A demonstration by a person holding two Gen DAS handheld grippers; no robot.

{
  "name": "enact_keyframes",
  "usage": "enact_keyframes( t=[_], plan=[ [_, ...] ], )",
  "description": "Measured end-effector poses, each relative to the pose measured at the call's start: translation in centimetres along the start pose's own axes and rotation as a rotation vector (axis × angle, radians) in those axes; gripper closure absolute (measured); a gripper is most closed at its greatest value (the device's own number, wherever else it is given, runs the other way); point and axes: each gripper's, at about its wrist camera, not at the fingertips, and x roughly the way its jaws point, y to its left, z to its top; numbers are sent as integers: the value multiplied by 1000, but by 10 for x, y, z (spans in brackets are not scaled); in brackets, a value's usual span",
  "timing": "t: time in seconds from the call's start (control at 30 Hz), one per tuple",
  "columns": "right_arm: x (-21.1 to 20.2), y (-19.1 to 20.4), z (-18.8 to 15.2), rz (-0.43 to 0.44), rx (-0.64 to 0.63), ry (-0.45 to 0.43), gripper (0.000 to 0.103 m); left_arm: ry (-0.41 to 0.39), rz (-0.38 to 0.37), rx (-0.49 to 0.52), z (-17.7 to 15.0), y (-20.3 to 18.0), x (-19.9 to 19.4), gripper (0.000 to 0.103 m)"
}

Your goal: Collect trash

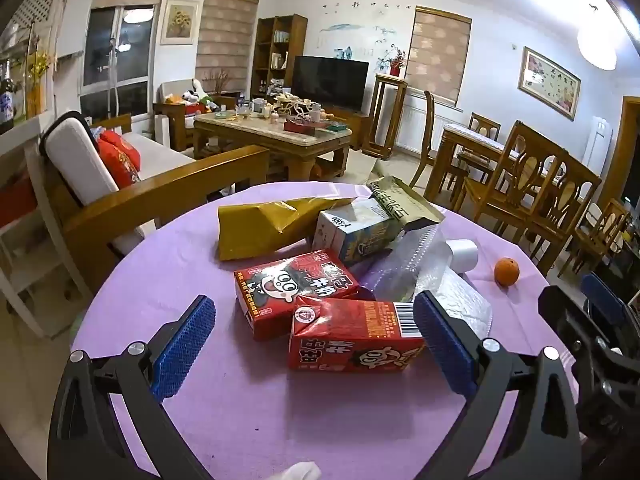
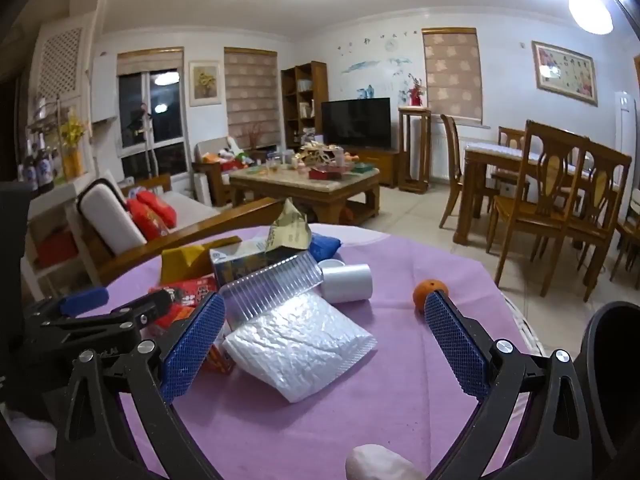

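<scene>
Between the left gripper's (image 1: 316,344) rough blue pads (image 1: 182,344) a glossy card carton (image 1: 352,340) is lying on matt purple cloth (image 1: 168,264), crinkled plastic mailer (image 2: 296,348) beside it.

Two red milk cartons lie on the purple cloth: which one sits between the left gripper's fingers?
The nearer red carton, its barcode beside the left gripper's open fingers. The other red carton lies farther back, cartoon face up.

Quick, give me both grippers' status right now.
Left gripper: open, holding nothing; the near red carton lies between its fingers, ungripped.
Right gripper: open, holding nothing, above the white bubble mailer.
</scene>
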Motion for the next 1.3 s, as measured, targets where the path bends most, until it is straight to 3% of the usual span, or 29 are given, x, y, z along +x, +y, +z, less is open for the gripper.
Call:
enact_keyframes(
  t=[0.07, 1.3],
  plan=[
    [-2, 0, -1, -5, -8, -29, 4, -3, 4, 8, 0, -1, 0, 5],
    [3, -4, 1, 1, 26, -5, 4, 3, 15, 11, 0, -3, 1, 5]
  ],
)
